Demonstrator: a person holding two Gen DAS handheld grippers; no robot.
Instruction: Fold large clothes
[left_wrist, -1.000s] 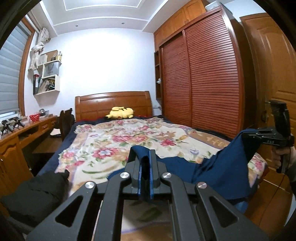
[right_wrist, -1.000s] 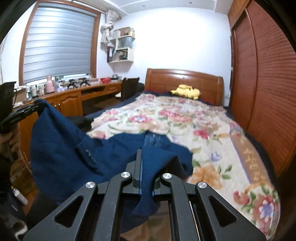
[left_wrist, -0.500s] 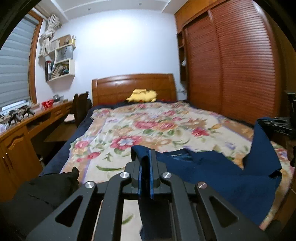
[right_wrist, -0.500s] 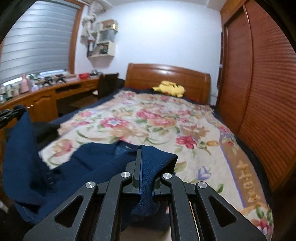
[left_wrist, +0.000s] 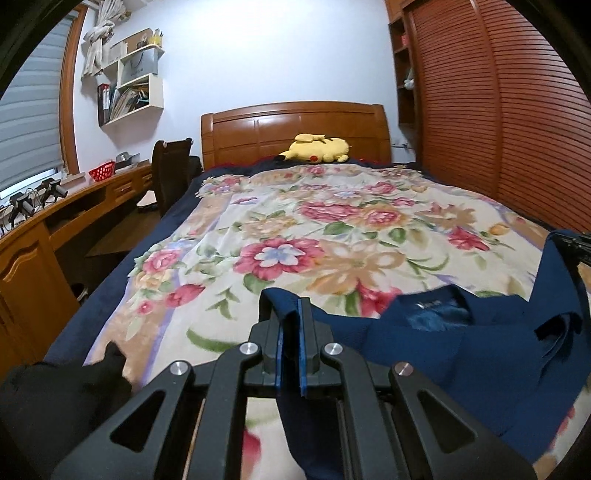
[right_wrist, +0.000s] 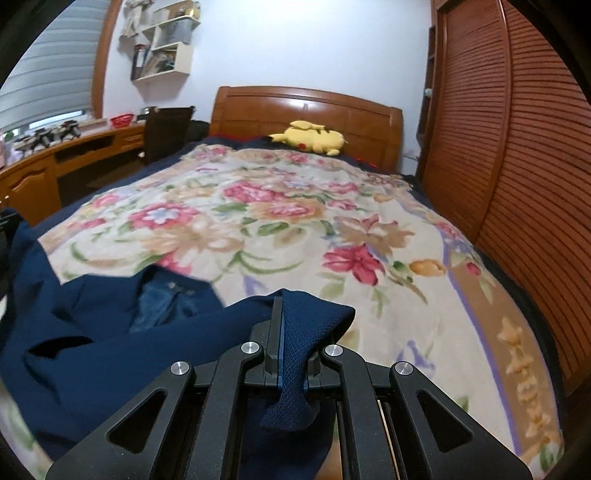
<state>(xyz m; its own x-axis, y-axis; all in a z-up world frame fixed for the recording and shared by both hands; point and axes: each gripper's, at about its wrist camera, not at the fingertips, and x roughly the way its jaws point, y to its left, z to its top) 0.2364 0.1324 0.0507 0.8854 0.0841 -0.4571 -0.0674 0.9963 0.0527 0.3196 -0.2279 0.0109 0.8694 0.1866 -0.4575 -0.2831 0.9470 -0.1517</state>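
Observation:
A large navy blue garment (left_wrist: 461, 354) (right_wrist: 110, 350) stretches between both grippers over the foot of the bed, its collar and label facing up. My left gripper (left_wrist: 289, 314) is shut on one edge of the cloth, which runs off to the right. My right gripper (right_wrist: 284, 314) is shut on another edge, with a fold of fabric bunched over its jaws. The right gripper's tip (left_wrist: 576, 243) shows at the right edge of the left wrist view, cloth hanging from it.
The bed carries a floral blanket (left_wrist: 332, 236) and a yellow plush toy (left_wrist: 317, 147) by the wooden headboard (right_wrist: 306, 110). A wooden desk (left_wrist: 55, 229) and dark chair (left_wrist: 170, 166) stand left; a slatted wardrobe (right_wrist: 517, 147) runs along the right. Dark clothing (left_wrist: 55, 398) lies at the lower left.
Both grippers have moved forward over the bed and lower, carrying the blue garment. The garment now spreads nearer the blanket, its collar further up the bed.

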